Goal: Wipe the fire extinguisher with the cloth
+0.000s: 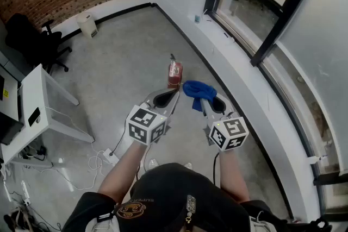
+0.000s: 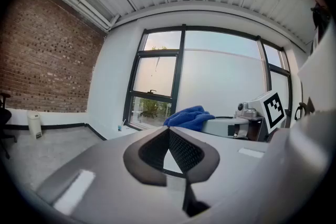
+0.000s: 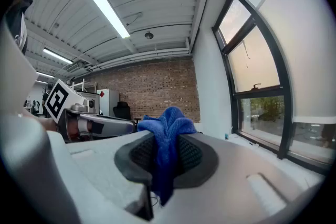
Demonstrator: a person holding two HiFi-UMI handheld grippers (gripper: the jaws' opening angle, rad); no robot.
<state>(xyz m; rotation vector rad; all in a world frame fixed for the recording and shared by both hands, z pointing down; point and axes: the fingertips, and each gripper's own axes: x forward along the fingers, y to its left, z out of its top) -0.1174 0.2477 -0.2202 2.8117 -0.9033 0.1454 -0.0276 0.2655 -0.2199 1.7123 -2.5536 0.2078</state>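
A small red fire extinguisher (image 1: 174, 74) stands upright on the grey floor, just beyond both grippers. My right gripper (image 1: 209, 99) is shut on a bunched blue cloth (image 1: 196, 89). In the right gripper view the cloth (image 3: 166, 140) is pinched between the black pads and hangs down below them. My left gripper (image 1: 167, 96) is held level to the left of the cloth. Its jaws are shut with nothing between them in the left gripper view (image 2: 169, 132), where the cloth (image 2: 189, 117) shows beyond them. The extinguisher appears in neither gripper view.
A long white window ledge (image 1: 239, 76) runs along the right under dark-framed windows. A white desk (image 1: 41, 100) and a black office chair (image 1: 30, 41) stand at the left. A white bin (image 1: 87, 24) sits by the brick wall. Cables (image 1: 100, 159) lie on the floor.
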